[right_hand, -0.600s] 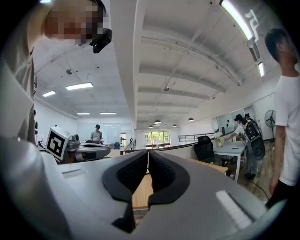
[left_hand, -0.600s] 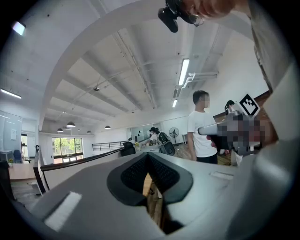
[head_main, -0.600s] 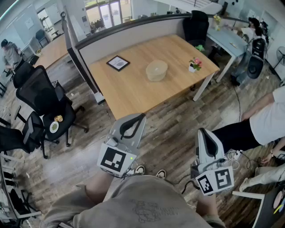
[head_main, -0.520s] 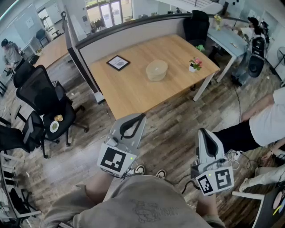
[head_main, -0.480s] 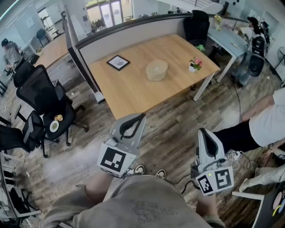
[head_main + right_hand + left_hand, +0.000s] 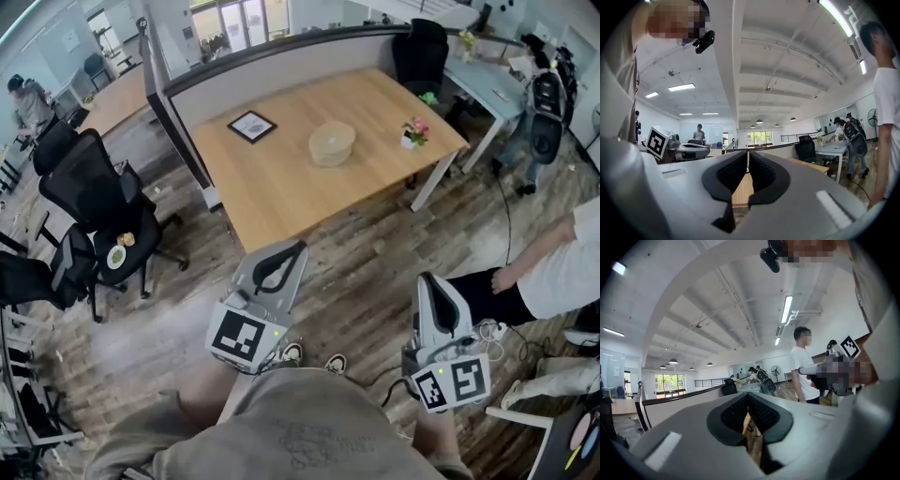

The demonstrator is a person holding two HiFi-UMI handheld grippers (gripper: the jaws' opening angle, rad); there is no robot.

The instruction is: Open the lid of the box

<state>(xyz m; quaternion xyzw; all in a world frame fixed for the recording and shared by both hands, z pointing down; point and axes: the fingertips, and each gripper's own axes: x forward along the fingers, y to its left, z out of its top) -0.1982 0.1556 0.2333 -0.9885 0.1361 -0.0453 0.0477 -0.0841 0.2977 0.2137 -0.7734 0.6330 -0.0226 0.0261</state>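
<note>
Head view: the box (image 6: 332, 144) sits mid-counter (image 6: 272, 202), lid (image 6: 333, 135) on, well apart from my left tongs (image 6: 298, 247) and right tongs (image 6: 427, 278). Left gripper view: tongs pressed together, empty. Right gripper view: likewise. I'd step close and spread them before pinching the lid's rim.

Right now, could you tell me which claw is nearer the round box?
Left. The left claw sits just short of the table, facing the box; the right claw is farther back and off to the right, over the floor.
</note>
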